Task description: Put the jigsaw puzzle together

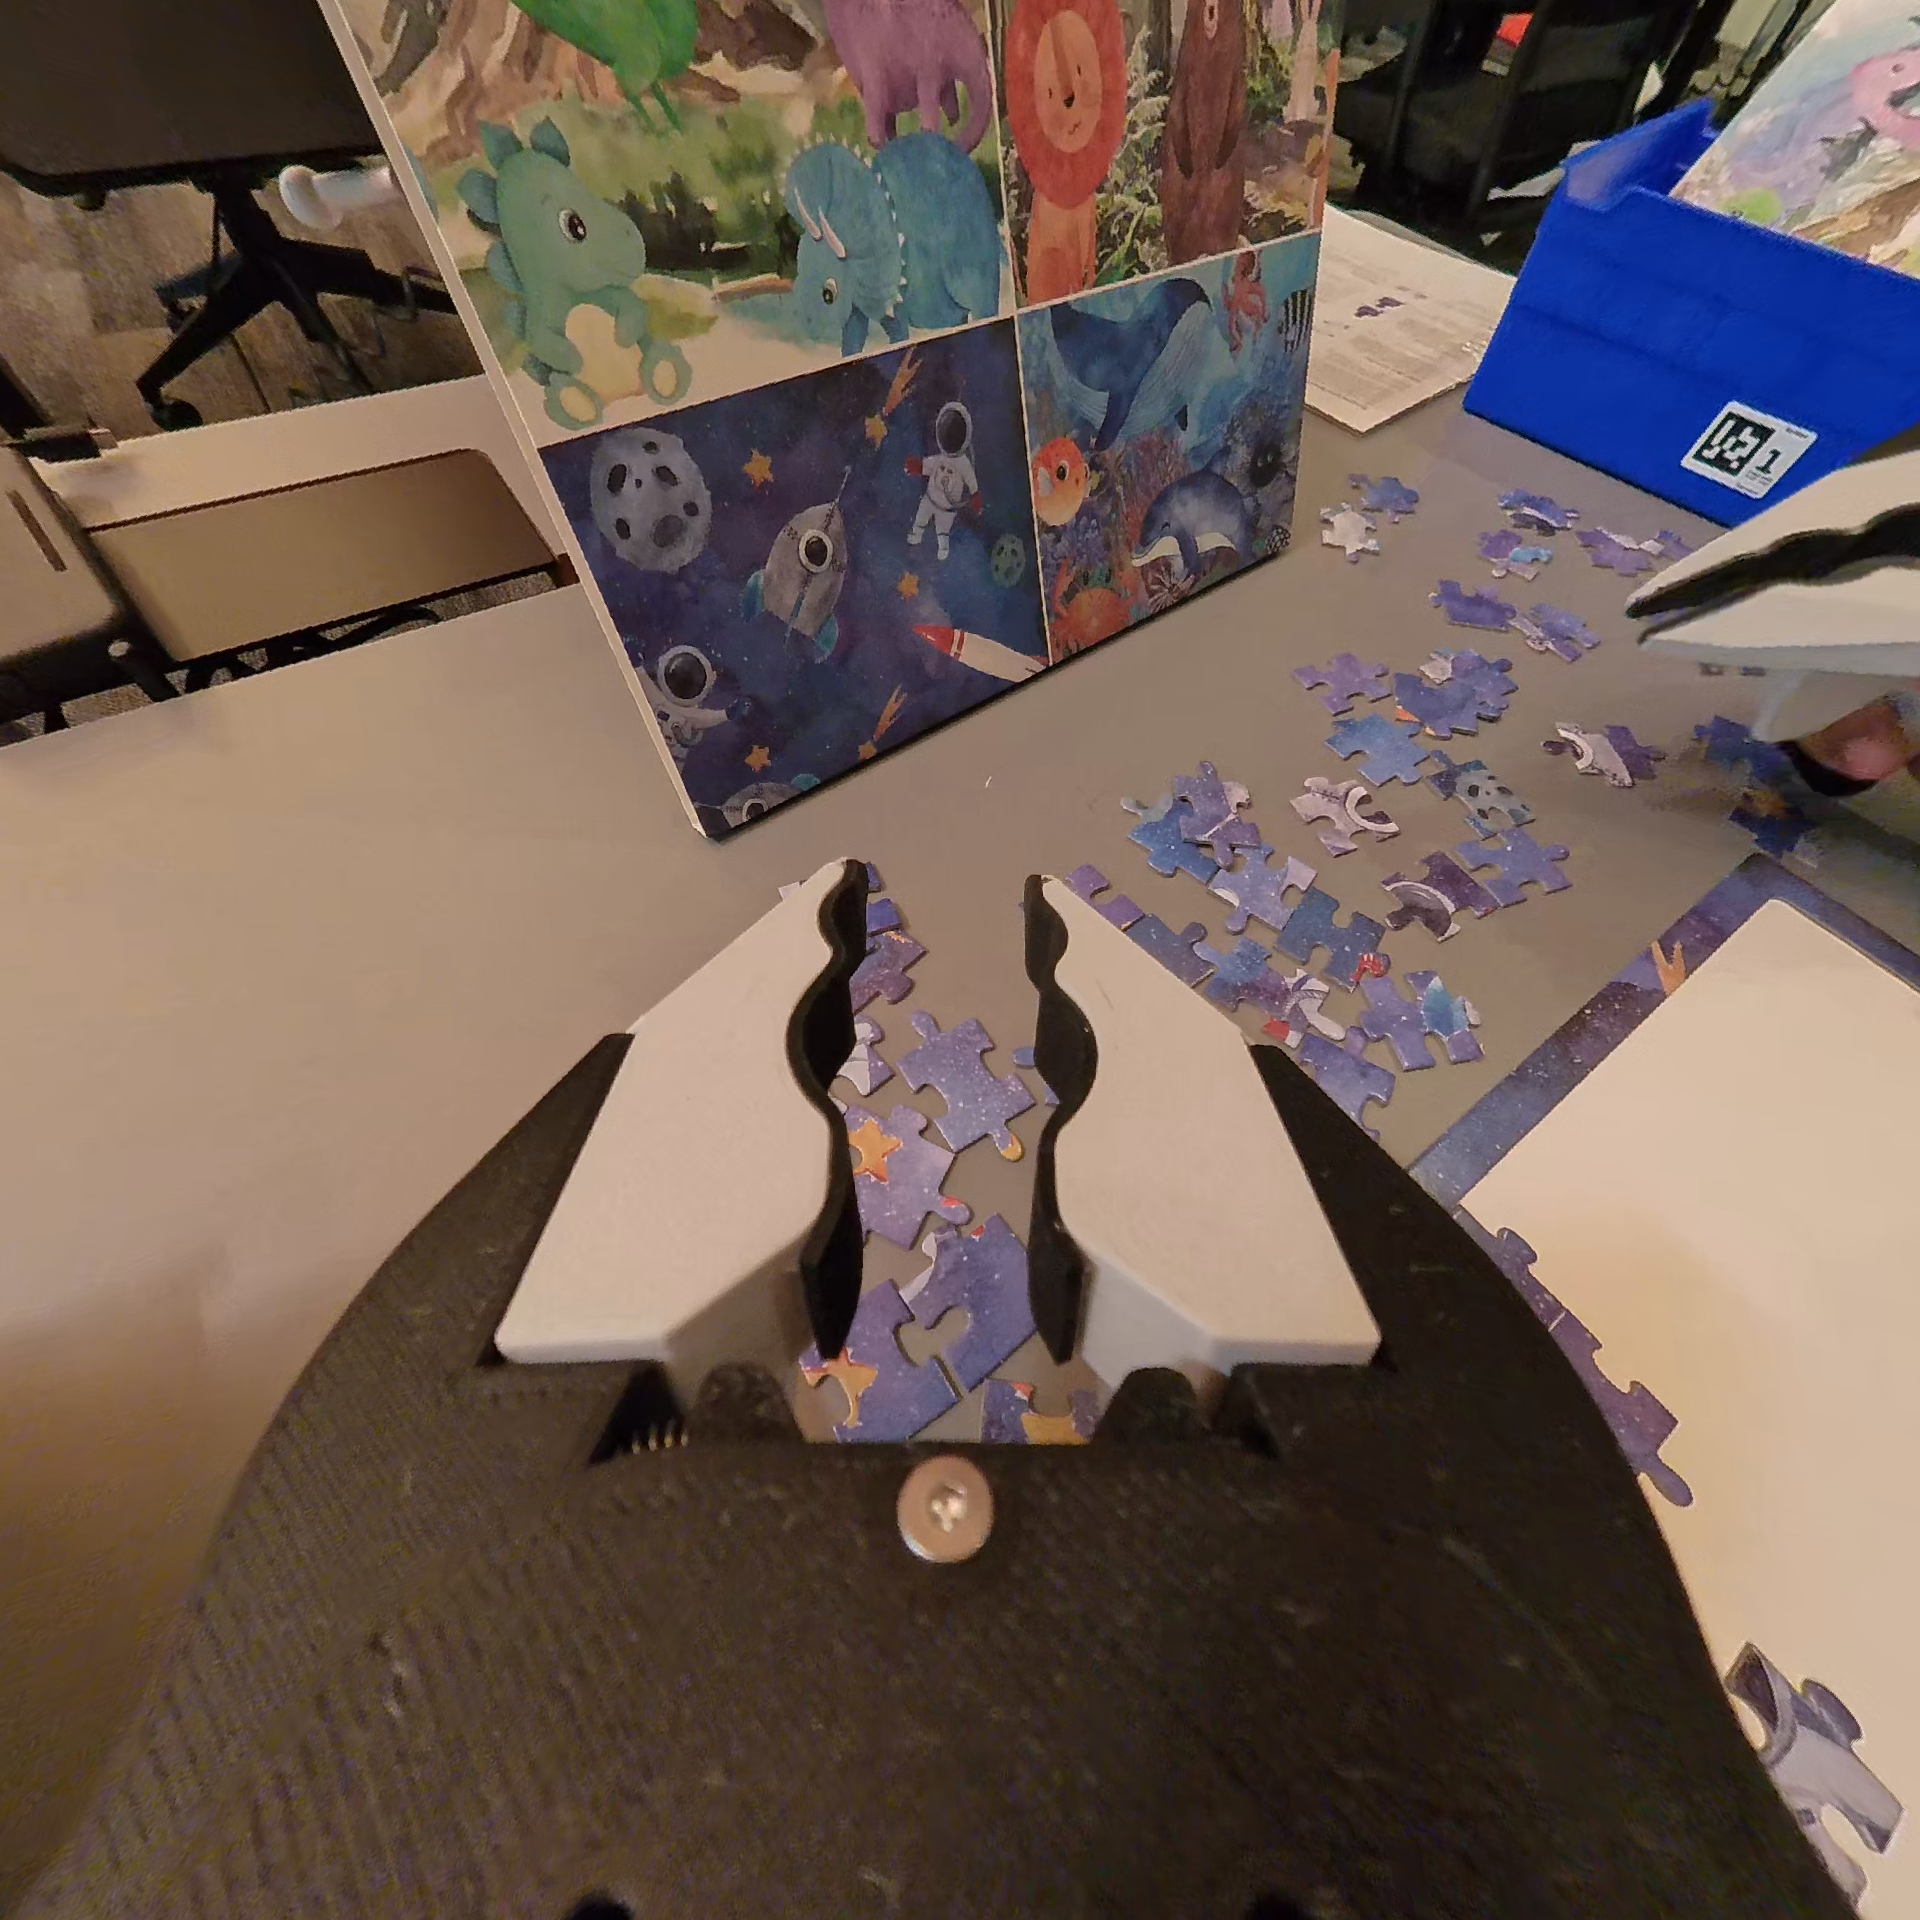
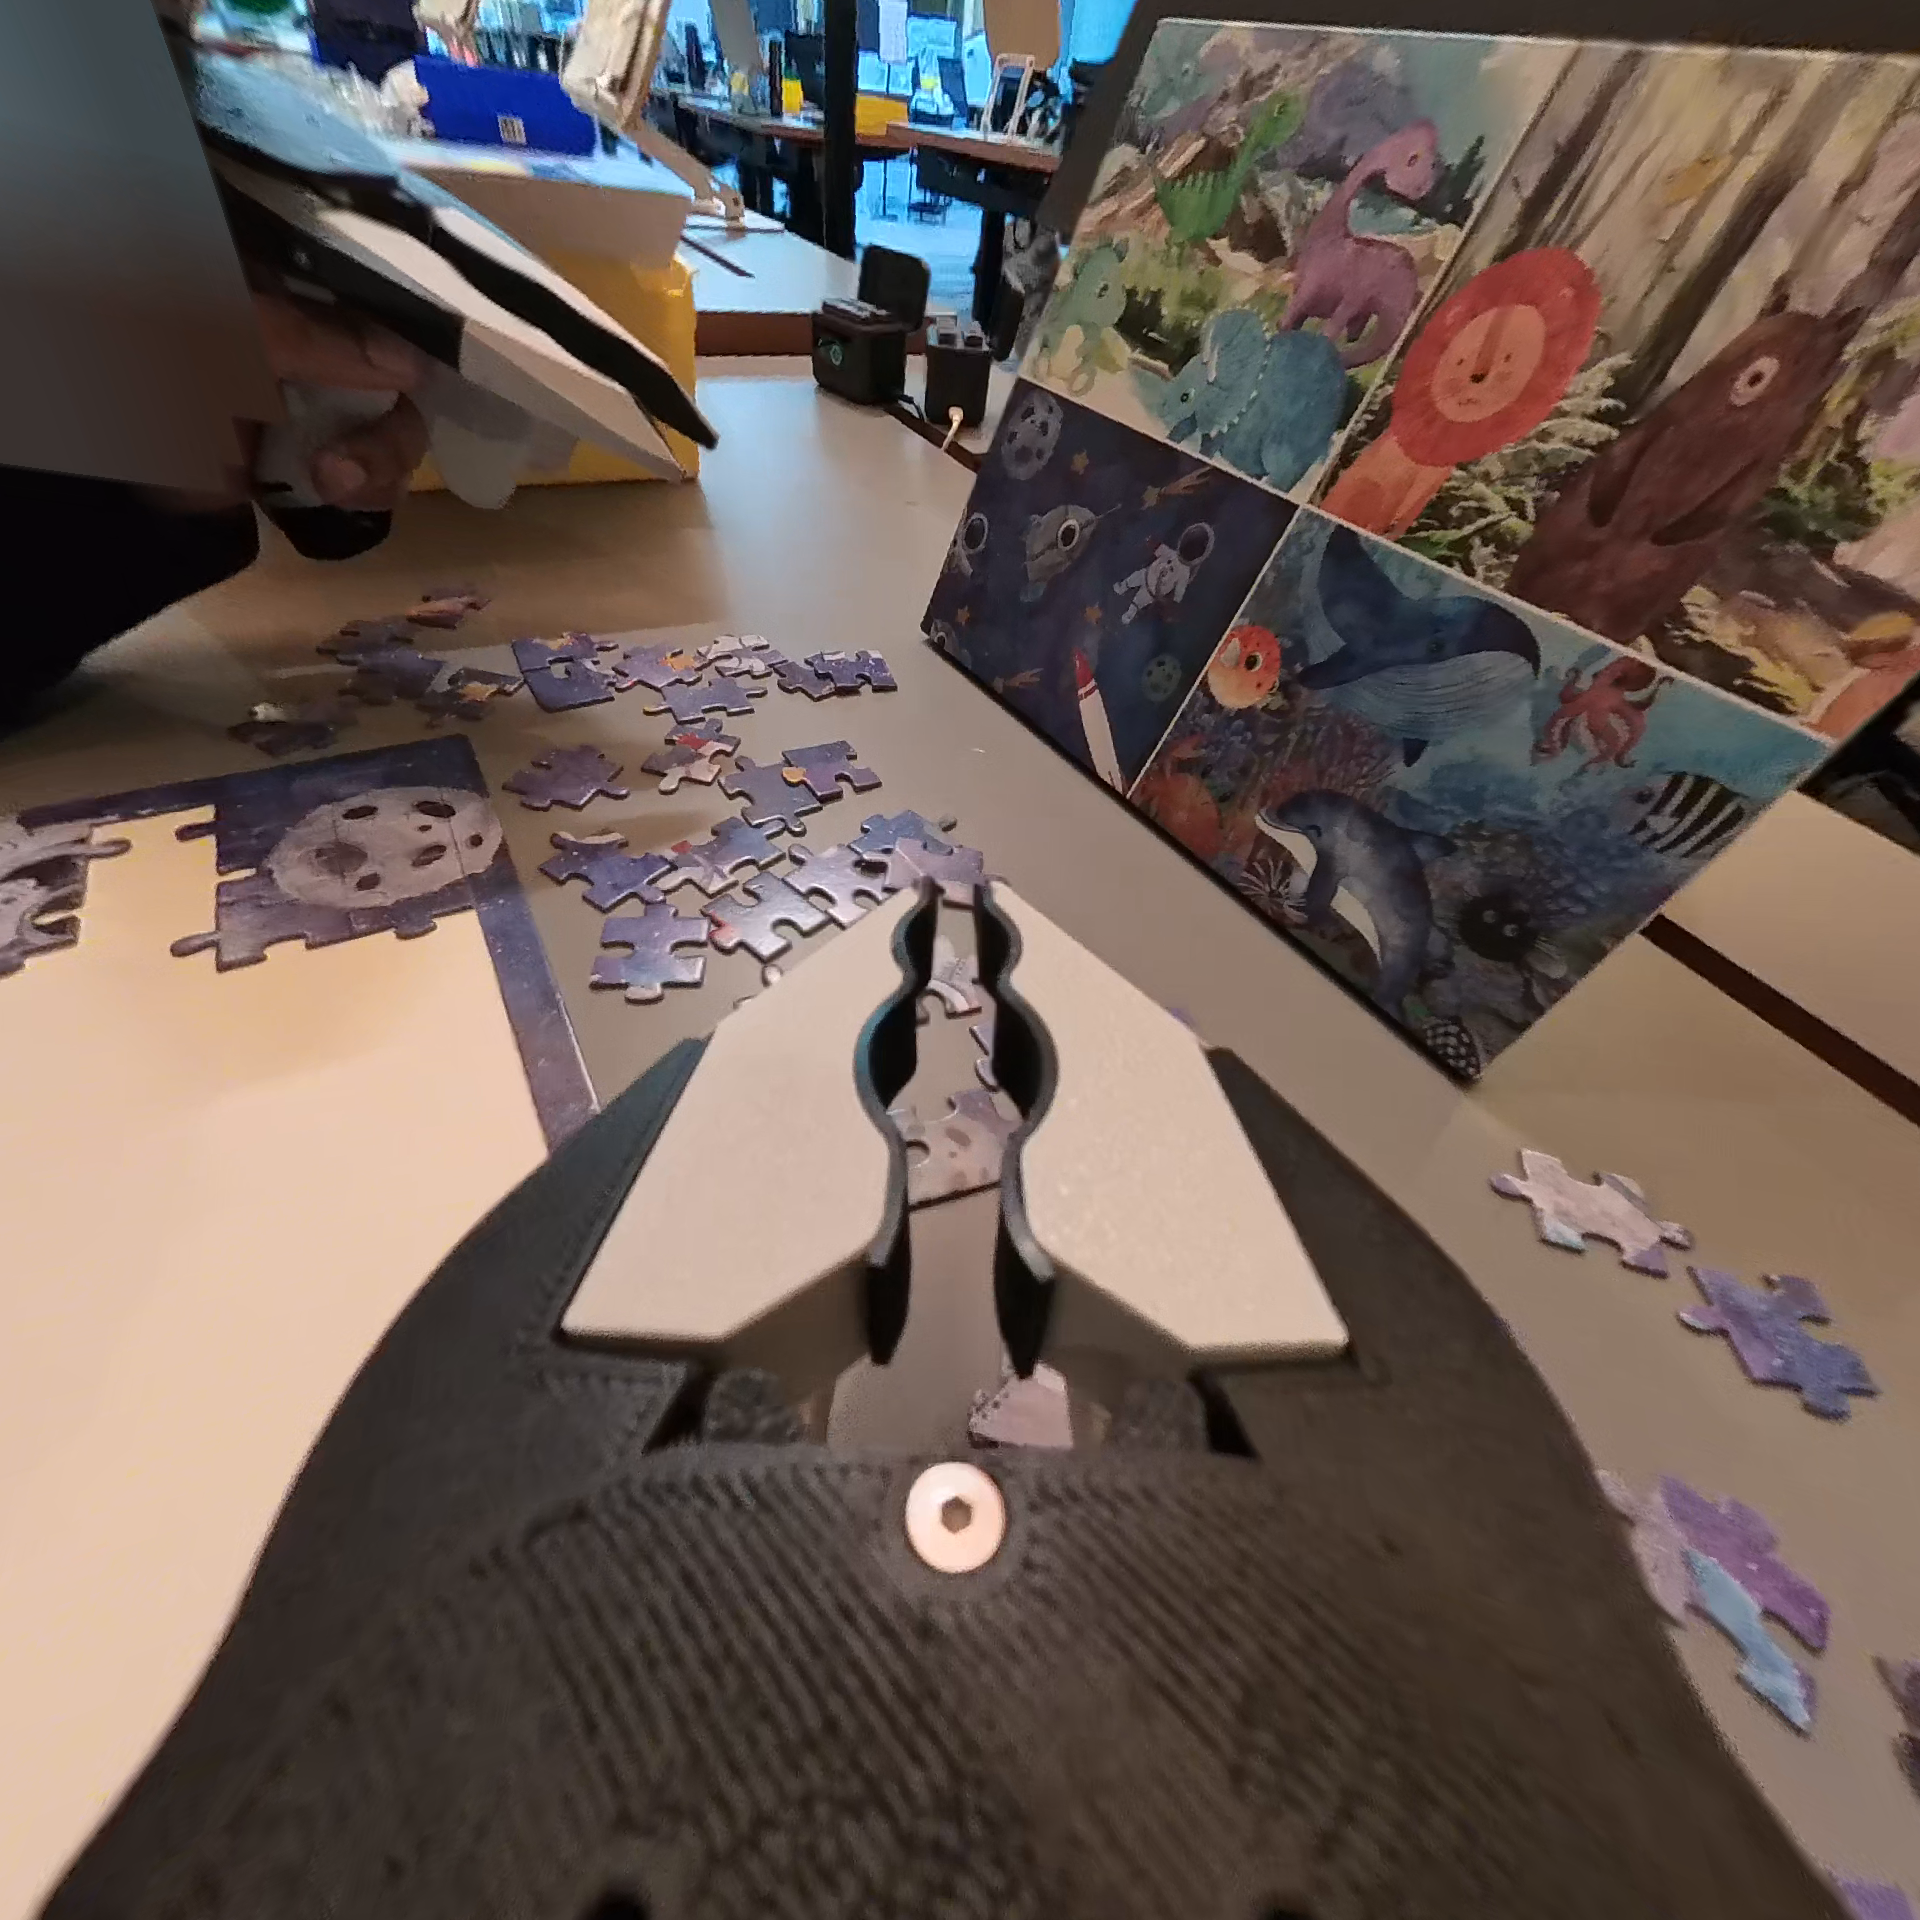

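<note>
Room, left side: an office chair base (image 1: pixel 223 343) stands on patterned carpet, with a pale folding seat (image 1: pixel 281 540) nearer the grey table (image 1: pixel 312 883).

Table, centre: an illustrated puzzle box (image 1: pixel 904 436) stands tilted, its panels showing dinosaurs, animals, space and sea.

The left gripper (image 1: pixel 945 883) hovers over loose purple puzzle pieces (image 1: pixel 966 1081); its jaws stand apart, with bare table between the tips and nothing gripped.

Right of it lie scattered pieces (image 1: pixel 1351 914), then a partly assembled puzzle frame (image 1: pixel 1558 1049) with a white centre.

The right gripper (image 2: pixel 958 896) sits low over more pieces (image 2: pixel 727 873); its jaws are nearly together, with a thin slit between the pads. Whether it grips a piece cannot be told.

Far right: a printed sheet (image 1: pixel 1392 332) and a blue bin (image 1: pixel 1683 343). Desks (image 2: pixel 935 135) fill the background.
</note>
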Tool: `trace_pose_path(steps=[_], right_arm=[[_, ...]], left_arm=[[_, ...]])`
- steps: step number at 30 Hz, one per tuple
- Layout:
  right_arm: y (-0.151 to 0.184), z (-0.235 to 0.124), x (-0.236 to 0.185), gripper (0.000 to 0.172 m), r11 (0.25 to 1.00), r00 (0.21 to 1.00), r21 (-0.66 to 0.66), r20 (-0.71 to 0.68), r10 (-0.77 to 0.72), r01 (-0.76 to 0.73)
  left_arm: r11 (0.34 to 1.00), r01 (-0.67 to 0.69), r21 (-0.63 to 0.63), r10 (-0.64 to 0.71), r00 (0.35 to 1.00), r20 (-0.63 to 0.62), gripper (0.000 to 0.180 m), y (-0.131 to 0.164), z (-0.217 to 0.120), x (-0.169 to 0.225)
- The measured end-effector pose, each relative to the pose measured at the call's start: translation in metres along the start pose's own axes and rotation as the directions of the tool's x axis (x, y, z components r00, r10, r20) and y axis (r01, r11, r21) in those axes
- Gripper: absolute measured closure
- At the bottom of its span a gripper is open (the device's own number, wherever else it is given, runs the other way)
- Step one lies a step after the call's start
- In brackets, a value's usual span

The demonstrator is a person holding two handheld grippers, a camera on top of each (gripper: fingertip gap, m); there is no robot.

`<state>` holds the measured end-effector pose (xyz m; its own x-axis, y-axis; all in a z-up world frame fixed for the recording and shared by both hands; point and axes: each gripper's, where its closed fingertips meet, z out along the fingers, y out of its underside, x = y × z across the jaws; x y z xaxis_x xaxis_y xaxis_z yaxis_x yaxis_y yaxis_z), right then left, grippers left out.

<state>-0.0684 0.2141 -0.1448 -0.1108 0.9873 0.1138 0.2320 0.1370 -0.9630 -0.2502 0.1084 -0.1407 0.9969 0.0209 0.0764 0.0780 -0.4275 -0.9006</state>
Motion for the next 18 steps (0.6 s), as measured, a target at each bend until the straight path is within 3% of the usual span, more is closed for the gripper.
trace_pose_path(steps=[7, 12, 15, 18], right_arm=[[-0.022, 0.015, -0.079, 0.152, 0.983, 0.978, -0.088, 0.150, -0.145, 0.160], [-0.004, 0.024, -0.164, 0.138, 0.950, 0.909, -0.199, 0.390, -0.147, 0.239], [0.012, 0.026, -0.202, 0.133, 0.905, 0.851, -0.277, 0.503, -0.150, 0.323], [0.019, 0.031, -0.233, 0.133, 0.890, 0.798, -0.280, 0.586, -0.140, 0.361]], left_arm=[[1.000, 0.006, 0.012, -0.006, 1.000, -0.005, 0.152, -0.002, -0.001, 0.001], [0.999, 0.032, 0.030, -0.029, 0.996, -0.086, 0.156, 0.001, -0.008, 0.022], [0.998, -0.030, -0.063, 0.021, 0.992, -0.127, 0.159, 0.033, -0.034, 0.044], [0.981, -0.112, -0.158, 0.087, 0.984, -0.152, 0.176, 0.073, -0.081, 0.067]])
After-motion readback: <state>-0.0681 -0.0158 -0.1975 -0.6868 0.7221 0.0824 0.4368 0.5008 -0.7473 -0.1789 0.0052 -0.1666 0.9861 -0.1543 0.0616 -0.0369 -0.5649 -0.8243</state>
